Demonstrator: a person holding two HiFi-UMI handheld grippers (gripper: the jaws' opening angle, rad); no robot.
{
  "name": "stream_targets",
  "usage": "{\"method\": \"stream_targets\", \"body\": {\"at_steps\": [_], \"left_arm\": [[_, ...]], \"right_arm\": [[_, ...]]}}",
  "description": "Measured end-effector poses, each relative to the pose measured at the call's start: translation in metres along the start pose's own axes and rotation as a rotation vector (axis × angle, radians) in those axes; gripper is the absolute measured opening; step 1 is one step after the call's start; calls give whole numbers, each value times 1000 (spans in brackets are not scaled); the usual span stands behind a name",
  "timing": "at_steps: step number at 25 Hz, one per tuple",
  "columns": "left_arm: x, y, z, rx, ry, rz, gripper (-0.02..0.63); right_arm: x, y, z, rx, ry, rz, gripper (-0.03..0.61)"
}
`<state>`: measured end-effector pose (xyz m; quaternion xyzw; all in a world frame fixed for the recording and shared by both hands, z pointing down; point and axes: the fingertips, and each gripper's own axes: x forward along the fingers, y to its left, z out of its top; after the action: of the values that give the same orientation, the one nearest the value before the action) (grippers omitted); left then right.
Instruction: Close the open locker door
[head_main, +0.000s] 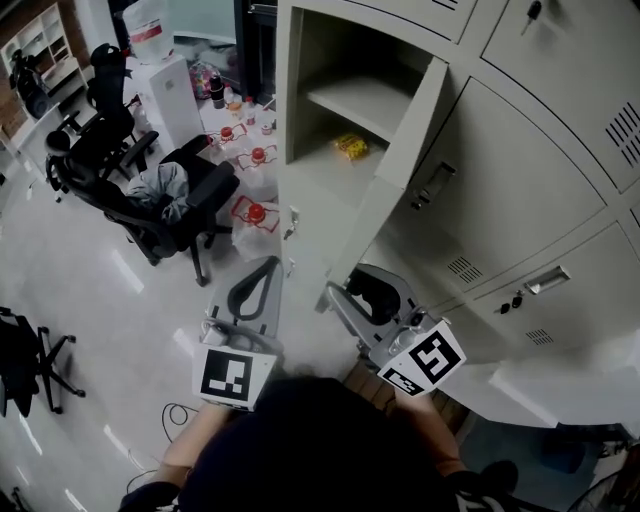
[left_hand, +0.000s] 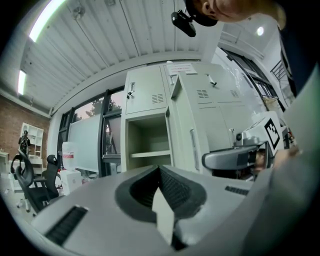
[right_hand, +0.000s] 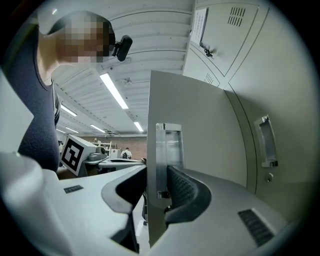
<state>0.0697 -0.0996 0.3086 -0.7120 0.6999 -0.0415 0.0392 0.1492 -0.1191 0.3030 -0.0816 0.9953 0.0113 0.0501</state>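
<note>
The pale grey locker door (head_main: 400, 180) stands swung out from its open compartment (head_main: 335, 100), which has a shelf and a yellow packet (head_main: 351, 147) inside. My right gripper (head_main: 340, 292) is at the door's lower free edge. In the right gripper view the door's edge (right_hand: 160, 150) stands upright between the jaws, both pads against it, and the gripper (right_hand: 157, 187) is shut on it. My left gripper (head_main: 268, 262) hangs to the left of the door, apart from it, shut and empty (left_hand: 159, 170). The left gripper view looks at the door (left_hand: 197, 125) and the open compartment (left_hand: 147, 145).
Closed locker doors (head_main: 530, 190) fill the right side. Left of the lockers are black office chairs (head_main: 150, 200), a white bag, and red-capped bottles (head_main: 257, 155) on the floor. A cable (head_main: 180, 412) lies near my feet.
</note>
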Motion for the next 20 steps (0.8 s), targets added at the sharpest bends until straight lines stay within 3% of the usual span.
{"method": "stream_targets", "body": {"at_steps": [20], "left_arm": [[-23, 21, -6, 4, 30, 122, 0]], "right_arm": [[33, 4, -4, 15, 20, 5, 123]]}}
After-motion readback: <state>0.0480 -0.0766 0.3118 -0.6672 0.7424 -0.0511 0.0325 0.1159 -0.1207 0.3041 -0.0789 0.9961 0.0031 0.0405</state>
